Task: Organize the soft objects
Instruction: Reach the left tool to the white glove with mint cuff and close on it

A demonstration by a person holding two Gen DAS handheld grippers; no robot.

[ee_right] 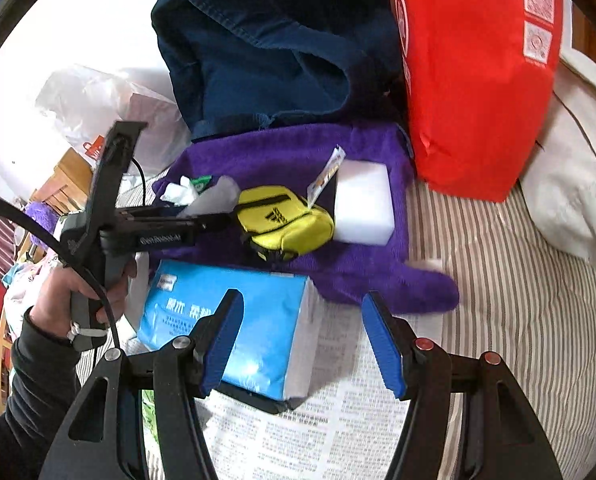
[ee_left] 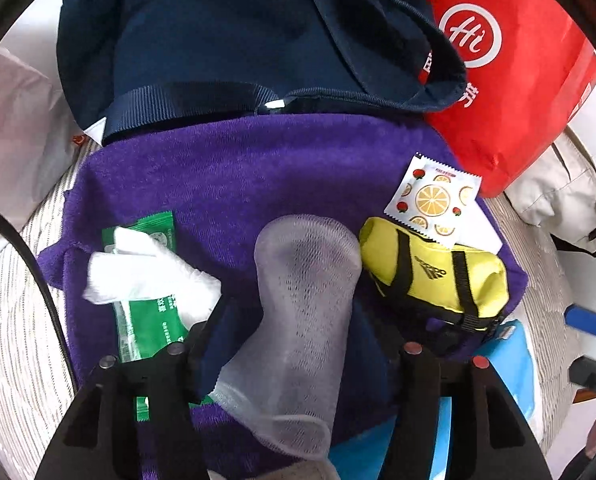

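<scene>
left wrist: claw (ee_left: 298,344) around sock (ee_left: 301,300)

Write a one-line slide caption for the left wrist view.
Left gripper holds a translucent mesh sock over the purple towel, between a green wipe packet and yellow mini bag.

Bright, even daylight; soft shadows. Glare on blue tissue pack (ee_right: 234,320) wrapper. Fisheye bending, dark vignette at corners around it. Slight blur throughout.
</scene>
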